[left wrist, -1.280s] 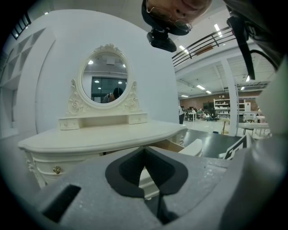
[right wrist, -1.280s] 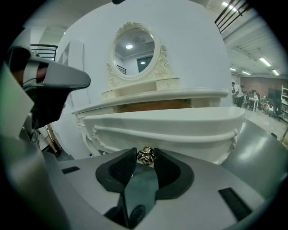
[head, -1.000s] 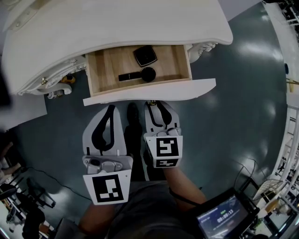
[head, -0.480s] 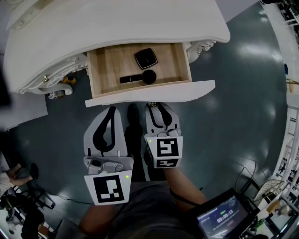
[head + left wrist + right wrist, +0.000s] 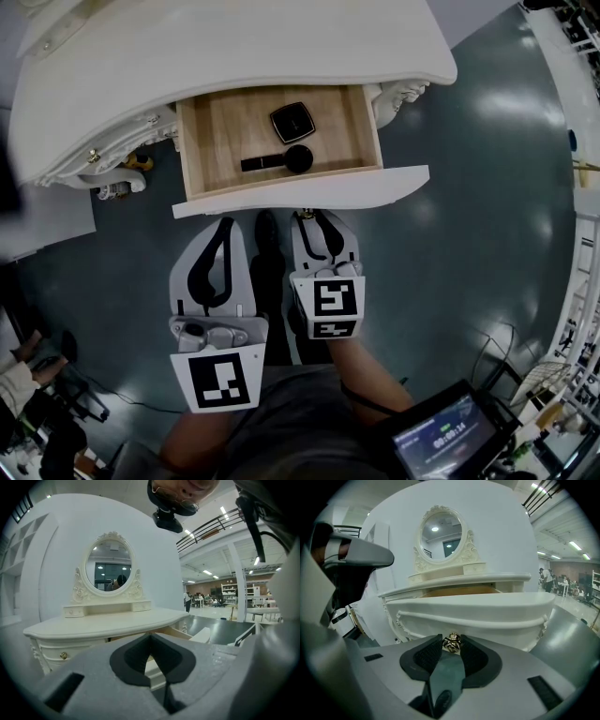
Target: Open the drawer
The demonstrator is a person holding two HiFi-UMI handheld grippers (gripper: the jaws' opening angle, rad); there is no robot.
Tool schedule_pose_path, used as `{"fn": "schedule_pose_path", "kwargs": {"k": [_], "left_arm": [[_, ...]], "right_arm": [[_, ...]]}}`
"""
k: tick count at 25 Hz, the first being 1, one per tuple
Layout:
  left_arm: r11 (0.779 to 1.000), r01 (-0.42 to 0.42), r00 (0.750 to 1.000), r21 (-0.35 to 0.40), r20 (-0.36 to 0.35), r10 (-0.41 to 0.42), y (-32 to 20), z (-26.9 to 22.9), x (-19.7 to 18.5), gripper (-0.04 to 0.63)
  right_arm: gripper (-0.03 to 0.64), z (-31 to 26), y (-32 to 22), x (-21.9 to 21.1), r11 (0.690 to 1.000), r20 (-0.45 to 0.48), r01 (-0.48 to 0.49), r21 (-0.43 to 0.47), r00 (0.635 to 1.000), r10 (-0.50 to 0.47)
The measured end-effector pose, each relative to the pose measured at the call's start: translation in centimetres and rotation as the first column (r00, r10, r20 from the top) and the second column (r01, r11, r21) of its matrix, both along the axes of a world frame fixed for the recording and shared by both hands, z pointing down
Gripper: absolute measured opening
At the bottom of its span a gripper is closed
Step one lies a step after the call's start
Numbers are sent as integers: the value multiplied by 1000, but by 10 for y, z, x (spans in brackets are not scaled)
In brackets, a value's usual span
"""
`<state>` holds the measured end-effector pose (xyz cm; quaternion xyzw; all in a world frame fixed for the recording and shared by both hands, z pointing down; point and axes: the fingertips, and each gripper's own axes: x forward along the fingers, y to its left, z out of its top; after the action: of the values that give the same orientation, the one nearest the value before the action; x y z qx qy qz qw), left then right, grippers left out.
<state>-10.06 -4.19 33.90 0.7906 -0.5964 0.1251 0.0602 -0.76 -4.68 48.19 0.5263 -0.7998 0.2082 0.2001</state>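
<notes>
The white vanity table (image 5: 234, 47) has its wooden drawer (image 5: 216, 141) pulled out toward me. A black compact (image 5: 292, 122) and a black brush (image 5: 281, 159) lie inside. My right gripper (image 5: 307, 217) is at the middle of the white drawer front (image 5: 375, 180), shut on its brass knob (image 5: 451, 642), which sits between the two pads. The left gripper (image 5: 223, 222) hangs just left of it, below the drawer front, shut with nothing in it. From the left gripper view, its gripper (image 5: 150, 637) points at the table's edge.
An oval mirror (image 5: 440, 535) stands on the table's back. Dark glossy floor (image 5: 469, 234) spreads to the right. A small screen (image 5: 450, 436) is at the lower right. Cables and another person's hand (image 5: 14, 380) are at the lower left.
The drawer has come out slightly further with the right gripper still on the knob. The left gripper has kept its place beside it.
</notes>
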Motion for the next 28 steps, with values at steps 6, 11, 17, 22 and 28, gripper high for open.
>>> {"fn": "schedule_pose_path", "kwargs": {"k": [6, 11, 17, 22, 28], "left_arm": [[1000, 1, 1000, 0, 3, -1, 4, 0, 2, 15], [1000, 2, 1000, 4, 3, -2, 6, -2, 3, 15], [1000, 4, 1000, 6, 2, -4, 9, -2, 4, 15], [1000, 7, 1000, 5, -3, -7, 13, -1, 4, 15], [1000, 7, 1000, 7, -4, -7, 17, -2, 5, 15]], "right_arm": [[123, 0, 4, 1, 1000, 0, 7, 0, 1000, -7], [123, 0, 7, 2, 1000, 0, 7, -1, 1000, -7], [123, 1, 10, 3, 1000, -3, 10, 1, 1000, -10], [123, 1, 12, 4, 1000, -7, 10, 2, 1000, -10], [123, 1, 16, 6, 1000, -9, 7, 4, 1000, -7]]}}
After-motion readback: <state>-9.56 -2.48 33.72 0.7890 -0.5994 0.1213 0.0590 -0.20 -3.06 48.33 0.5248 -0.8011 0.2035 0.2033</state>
